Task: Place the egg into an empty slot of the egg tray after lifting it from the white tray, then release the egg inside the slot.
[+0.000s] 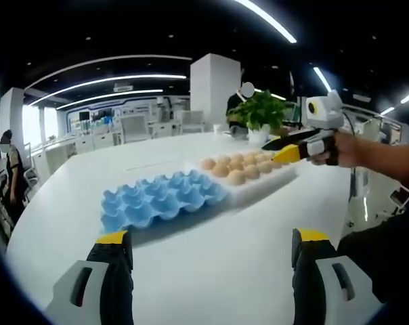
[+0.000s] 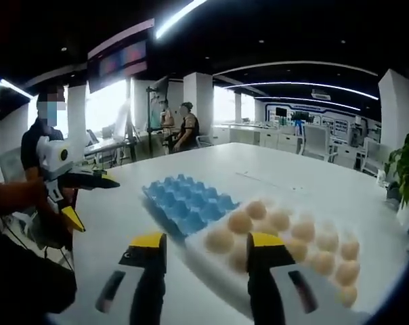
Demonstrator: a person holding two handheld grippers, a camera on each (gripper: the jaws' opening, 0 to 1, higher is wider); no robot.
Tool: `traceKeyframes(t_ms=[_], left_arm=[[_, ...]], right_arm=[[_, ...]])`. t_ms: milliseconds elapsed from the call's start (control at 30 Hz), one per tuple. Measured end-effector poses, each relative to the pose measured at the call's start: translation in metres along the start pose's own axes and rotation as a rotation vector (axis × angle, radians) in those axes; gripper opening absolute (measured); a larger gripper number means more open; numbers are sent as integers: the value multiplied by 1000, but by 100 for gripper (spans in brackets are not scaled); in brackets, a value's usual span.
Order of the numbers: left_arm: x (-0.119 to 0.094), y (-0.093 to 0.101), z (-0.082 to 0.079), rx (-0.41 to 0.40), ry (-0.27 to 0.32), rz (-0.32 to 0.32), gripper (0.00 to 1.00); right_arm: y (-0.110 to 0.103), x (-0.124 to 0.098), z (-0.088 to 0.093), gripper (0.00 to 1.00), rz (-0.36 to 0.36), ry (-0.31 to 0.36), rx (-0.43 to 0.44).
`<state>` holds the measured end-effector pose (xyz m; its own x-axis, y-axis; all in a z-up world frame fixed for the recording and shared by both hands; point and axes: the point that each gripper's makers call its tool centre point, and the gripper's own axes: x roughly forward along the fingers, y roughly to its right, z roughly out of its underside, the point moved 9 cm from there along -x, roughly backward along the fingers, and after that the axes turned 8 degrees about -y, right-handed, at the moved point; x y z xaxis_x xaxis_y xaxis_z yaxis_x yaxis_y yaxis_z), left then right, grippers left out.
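Worktop (image 1: pixel 259 257): white, broad, carrying both trays side by side.
Egg tray (image 1: pixel 160 200): blue, moulded cups, every slot in sight free; it touches the white tray's edge.
White tray (image 1: pixel 259 186): holds the eggs (image 2: pixel 286 233) in rows, none lifted yet.
Handling: an egg is likely light, hard-shelled yet brittle and smooth; best gripped gently across its middle, from above.
Right hand-held gripper (image 2: pixel 206 252): jaws wide, empty, poised just above the nearest eggs.
Left hand-held gripper (image 1: pixel 210 245): jaws wide, empty, well back from the trays.
Views: the left gripper view shows the right hand-held gripper from the side over the eggs; the right gripper view shows individual eggs up close.
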<state>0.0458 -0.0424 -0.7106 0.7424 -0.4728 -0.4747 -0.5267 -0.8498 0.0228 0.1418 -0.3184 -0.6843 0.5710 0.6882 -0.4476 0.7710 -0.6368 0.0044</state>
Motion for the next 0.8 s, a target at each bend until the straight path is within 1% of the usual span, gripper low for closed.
traceKeyframes(t_ms=[67,200,267,367,400,500,567,600,667,733,800], left_arm=[[0,0,0,-3,-3,1,100],[-1,0,0,2,-6,2,100],[-1,0,1,0,-6,4,100],[-1,0,0,0,-5,2,100],[-1,1,0,-1,-5,4,100],[-2,1,1,6,-13,5,100],[-3,1,2,5,-14,5,100],[-3,1,2,3,-14,4,100],[-4,1,2,2,-11,4,100],[-4,1,2,0,-12,6,100],[-3,2,3,3,-15,15,99]], right_arm=[[0,5,-1,46,-9,-10,-7],[2,12,-2,42,-4,-30,-27],[4,16,-4,40,-11,-35,-23],[6,22,-5,35,-10,-46,-25],[8,25,-5,35,9,-59,-26],[10,31,-6,35,-10,-73,-25],[11,35,-4,35,3,-109,-42],[12,37,-4,35,4,-114,-40],[13,40,-3,35,-11,-129,2],[18,44,-1,35,-12,-160,32],[19,45,-4,35,-13,-136,-9]])
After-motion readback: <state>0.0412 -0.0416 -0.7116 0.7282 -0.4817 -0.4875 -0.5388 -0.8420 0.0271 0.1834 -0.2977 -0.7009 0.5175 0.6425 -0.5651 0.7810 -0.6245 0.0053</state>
